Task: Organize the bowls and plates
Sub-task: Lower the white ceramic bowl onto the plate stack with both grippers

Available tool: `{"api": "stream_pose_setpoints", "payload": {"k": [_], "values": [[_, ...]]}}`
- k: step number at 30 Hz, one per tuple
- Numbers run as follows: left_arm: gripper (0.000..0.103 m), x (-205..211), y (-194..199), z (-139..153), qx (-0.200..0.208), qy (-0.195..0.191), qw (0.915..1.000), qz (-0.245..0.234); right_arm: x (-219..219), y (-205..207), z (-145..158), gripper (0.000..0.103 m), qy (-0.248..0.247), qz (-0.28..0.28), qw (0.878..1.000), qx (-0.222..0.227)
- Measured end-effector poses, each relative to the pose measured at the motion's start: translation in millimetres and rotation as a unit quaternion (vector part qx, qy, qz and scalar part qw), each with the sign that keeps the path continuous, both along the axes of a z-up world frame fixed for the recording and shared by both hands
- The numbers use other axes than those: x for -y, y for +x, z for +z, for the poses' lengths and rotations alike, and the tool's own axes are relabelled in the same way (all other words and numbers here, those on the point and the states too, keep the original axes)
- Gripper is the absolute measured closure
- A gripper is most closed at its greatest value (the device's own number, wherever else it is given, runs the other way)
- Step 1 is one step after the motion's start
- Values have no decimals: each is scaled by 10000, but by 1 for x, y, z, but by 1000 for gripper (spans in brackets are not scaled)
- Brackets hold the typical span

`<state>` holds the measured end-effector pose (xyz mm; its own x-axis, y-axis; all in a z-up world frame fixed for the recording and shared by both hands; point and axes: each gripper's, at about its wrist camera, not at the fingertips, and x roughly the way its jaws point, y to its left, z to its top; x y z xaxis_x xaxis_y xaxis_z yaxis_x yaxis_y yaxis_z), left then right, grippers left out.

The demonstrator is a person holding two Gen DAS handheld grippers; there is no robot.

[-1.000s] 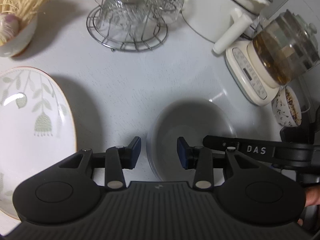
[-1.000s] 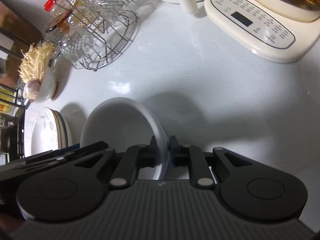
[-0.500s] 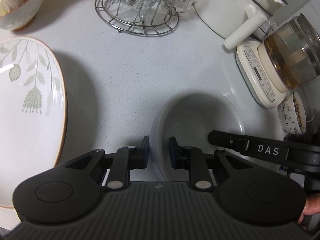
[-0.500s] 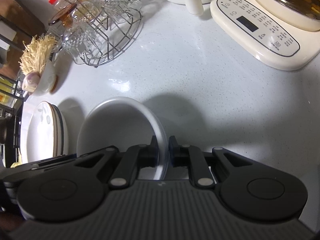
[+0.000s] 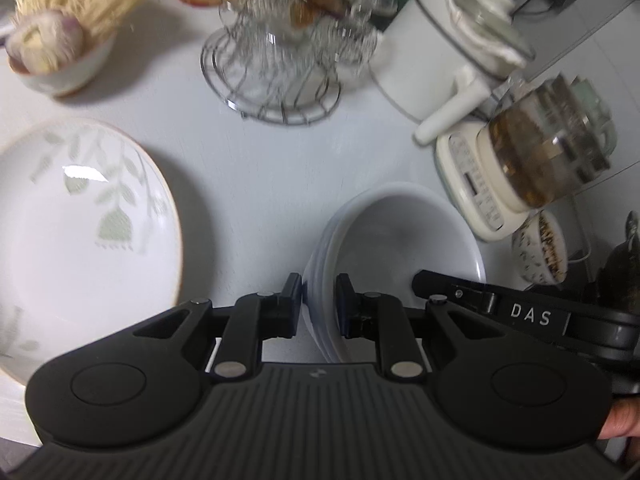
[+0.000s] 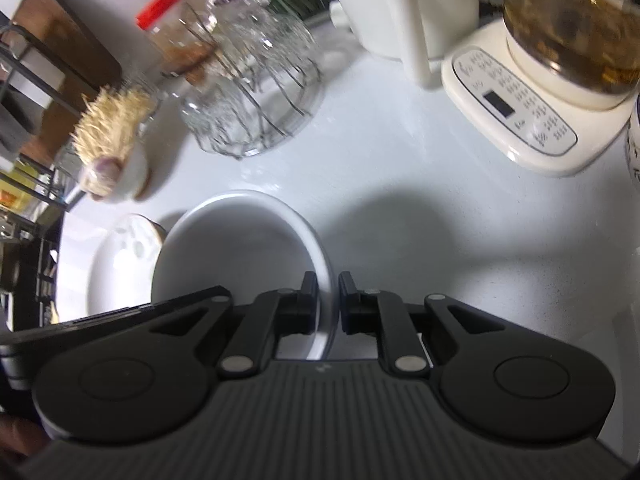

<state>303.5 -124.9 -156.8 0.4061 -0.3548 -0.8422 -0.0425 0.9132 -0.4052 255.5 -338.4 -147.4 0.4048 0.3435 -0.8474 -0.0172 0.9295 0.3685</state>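
Note:
A stack of white bowls (image 5: 400, 240) is held from both sides above the white counter. My left gripper (image 5: 318, 294) is shut on the stack's left rim, one pad outside and one inside. My right gripper (image 6: 328, 294) is shut on the right rim of the same bowls (image 6: 240, 248); its black arm marked DAS (image 5: 520, 314) crosses the left wrist view. A large white plate with a green leaf pattern (image 5: 80, 220) lies to the left of the bowls, and shows again behind them as the plate (image 6: 120, 272) on top of a low stack.
At the back stand a wire rack of glasses (image 5: 280, 64), a bowl of pale strands and garlic (image 5: 60, 52) and a white pot with a handle (image 5: 440, 52). A glass kettle on a cream base (image 5: 540, 160) and a small patterned bowl (image 5: 540, 248) stand on the right.
The left jaws closed from wide apart onto the bowls' left rim. Both grippers then rose with the bowls, and the views now blur and take in more of the counter's back.

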Motion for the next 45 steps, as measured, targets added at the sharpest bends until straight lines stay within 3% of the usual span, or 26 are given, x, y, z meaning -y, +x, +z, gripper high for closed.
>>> {"api": "stream_pose_setpoints", "payload": {"k": [10, 24, 36, 45], "values": [[82, -39, -17, 43, 418, 49, 9991, 35, -35, -6, 37, 89, 162, 58, 9990, 417], [82, -100, -34, 59, 753, 92, 9965, 363, -92, -8, 56, 88, 227, 382, 9966, 693], [81, -165, -56, 14, 248, 80, 9925, 1193, -174, -4, 25, 87, -95, 1082, 9932, 412], [81, -185, -54, -19, 49, 72, 9931, 1169, -202, 3, -2, 86, -319, 1085, 9935, 116]]}}
